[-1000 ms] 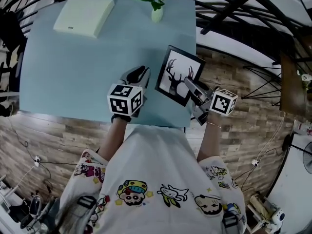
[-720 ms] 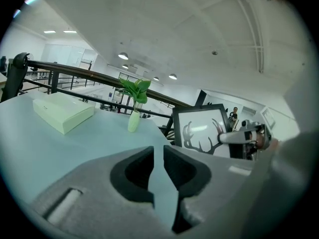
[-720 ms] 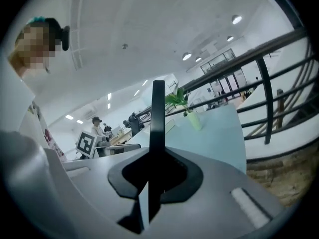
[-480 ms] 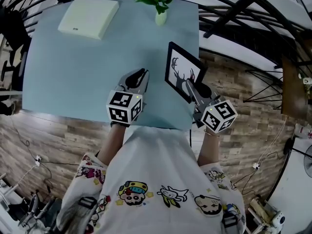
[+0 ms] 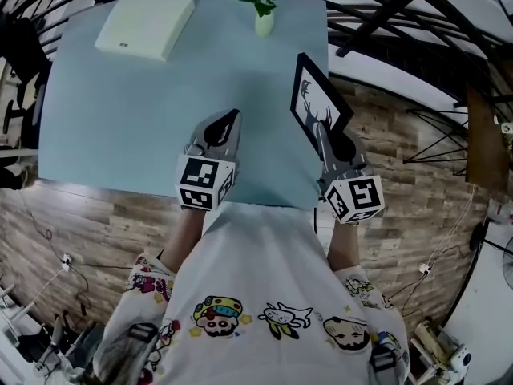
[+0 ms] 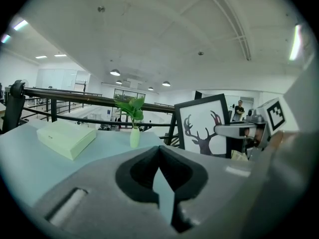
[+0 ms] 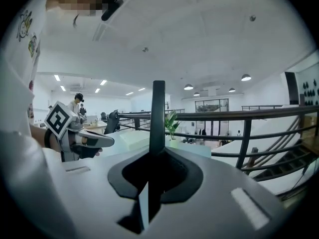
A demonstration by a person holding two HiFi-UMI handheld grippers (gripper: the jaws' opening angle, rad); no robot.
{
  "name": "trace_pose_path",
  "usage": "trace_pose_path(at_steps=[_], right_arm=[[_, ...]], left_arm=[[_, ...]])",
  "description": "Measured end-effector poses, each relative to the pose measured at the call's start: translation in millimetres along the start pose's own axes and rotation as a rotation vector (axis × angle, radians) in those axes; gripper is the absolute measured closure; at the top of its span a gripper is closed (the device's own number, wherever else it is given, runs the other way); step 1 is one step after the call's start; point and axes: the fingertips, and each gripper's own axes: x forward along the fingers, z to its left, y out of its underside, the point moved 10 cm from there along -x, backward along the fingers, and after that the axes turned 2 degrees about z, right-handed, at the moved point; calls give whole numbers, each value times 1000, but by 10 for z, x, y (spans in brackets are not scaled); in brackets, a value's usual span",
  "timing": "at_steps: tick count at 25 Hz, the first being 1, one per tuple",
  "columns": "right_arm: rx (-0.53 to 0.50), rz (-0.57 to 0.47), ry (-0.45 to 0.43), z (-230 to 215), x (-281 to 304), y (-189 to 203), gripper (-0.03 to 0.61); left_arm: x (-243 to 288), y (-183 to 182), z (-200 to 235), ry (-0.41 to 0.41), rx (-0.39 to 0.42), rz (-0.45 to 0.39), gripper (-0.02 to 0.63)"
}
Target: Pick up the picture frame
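Note:
The black picture frame (image 5: 317, 101) with a deer print stands on edge in the air over the table's right side. My right gripper (image 5: 327, 135) is shut on its near edge. In the right gripper view the frame (image 7: 158, 113) shows as a thin black bar rising from between the jaws. The left gripper view shows the frame (image 6: 204, 128) facing me, with the right gripper (image 6: 239, 130) clamped on it. My left gripper (image 5: 232, 117) hovers above the light blue table (image 5: 120, 119), left of the frame. Its jaws have just been closing and now meet with nothing between them.
A pale green box (image 5: 144, 26) lies at the table's far left. A small white vase with a green plant (image 5: 263, 22) stands at the far edge. Black railings and a wooden floor lie past the table's right edge.
The frame has risen off the table and rolled from nearly flat to standing on edge in the right gripper. Both grippers have moved up. The left jaws have closed.

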Motion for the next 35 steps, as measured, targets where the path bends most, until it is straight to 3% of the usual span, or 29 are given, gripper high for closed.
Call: trace_pose_path(at_steps=[8,21,35], right_arm=[[-11,-25,54,30,-66,53,540],[3,-14,47,18,-43,114,540],[15,-16,38,-10,-43,109,540]], left_arm=[[-80,10,3,-24,31,-14,615],[-109,53,51,-70,33,-5,617],[-110,46,43,-67,42,-5,617]])
